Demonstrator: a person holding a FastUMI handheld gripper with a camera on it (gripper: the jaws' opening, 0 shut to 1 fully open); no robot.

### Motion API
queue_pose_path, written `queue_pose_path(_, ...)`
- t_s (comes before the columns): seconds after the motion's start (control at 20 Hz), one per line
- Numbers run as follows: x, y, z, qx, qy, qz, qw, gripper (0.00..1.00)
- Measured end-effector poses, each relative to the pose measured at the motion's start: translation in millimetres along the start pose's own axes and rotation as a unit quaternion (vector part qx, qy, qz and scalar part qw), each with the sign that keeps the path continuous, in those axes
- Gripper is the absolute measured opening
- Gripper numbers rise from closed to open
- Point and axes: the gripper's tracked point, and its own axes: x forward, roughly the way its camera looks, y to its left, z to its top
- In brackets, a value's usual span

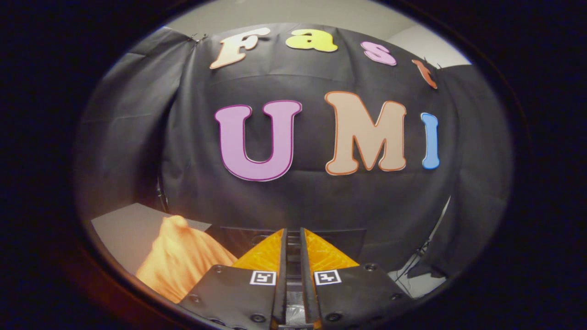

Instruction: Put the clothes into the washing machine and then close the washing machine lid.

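Gripper [293, 236] looks clenched w/ nothing in it, fingers nearly touching, just a thin slit btwn them. Orange cloth [176, 261] sits bunched in a heap on a grey surface [124, 224], off to the left of the fingers and a bit ahead, not touching. Dark box edge [339, 236] just beyond the fingers, prob the washer, can't tell tbh. Risk imo: swinging over w/o opening first just shoves the cloth instead of pinching it.

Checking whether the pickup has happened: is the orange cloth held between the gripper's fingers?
No: the gripper fingers stand nearly together with nothing between them, and the orange cloth lies beside them.
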Motion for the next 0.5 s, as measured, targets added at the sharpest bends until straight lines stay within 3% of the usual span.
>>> queue_pose_path(0.5, -3.2, 1.8, -27.4, 0.003, 0.023, 0.018, 1.0, 0.16)
